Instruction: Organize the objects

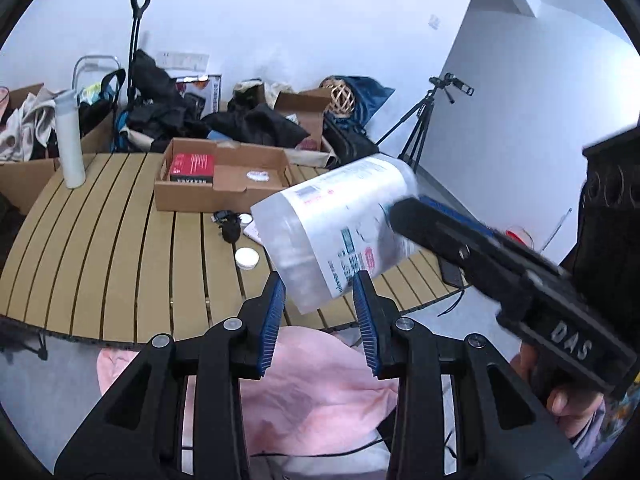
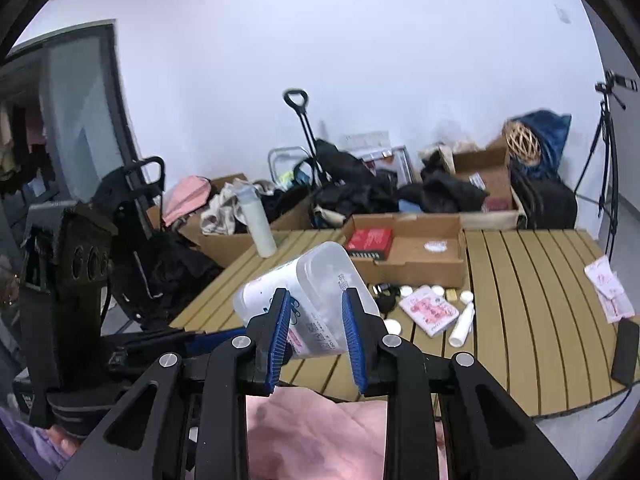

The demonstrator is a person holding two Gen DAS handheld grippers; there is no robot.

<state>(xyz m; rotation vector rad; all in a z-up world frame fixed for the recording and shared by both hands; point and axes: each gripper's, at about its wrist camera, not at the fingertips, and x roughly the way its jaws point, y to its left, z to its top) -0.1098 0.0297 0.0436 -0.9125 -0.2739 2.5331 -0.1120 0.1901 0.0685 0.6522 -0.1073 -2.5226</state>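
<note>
A clear plastic container (image 2: pixel 308 300) is pinched, tilted, in the jaws of the right gripper (image 2: pixel 316 320) above the slatted tabletop (image 2: pixel 528 320). The left gripper (image 1: pixel 320 300) is held with jaws spread around the container's lower corner.

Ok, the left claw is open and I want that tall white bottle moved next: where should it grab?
Grip the white bottle around its straight mid-body with the left claw, coming in level from the near side. It stands upright near the table's far left edge; a cardboard box sits close behind, while the front looks unobstructed.
</note>
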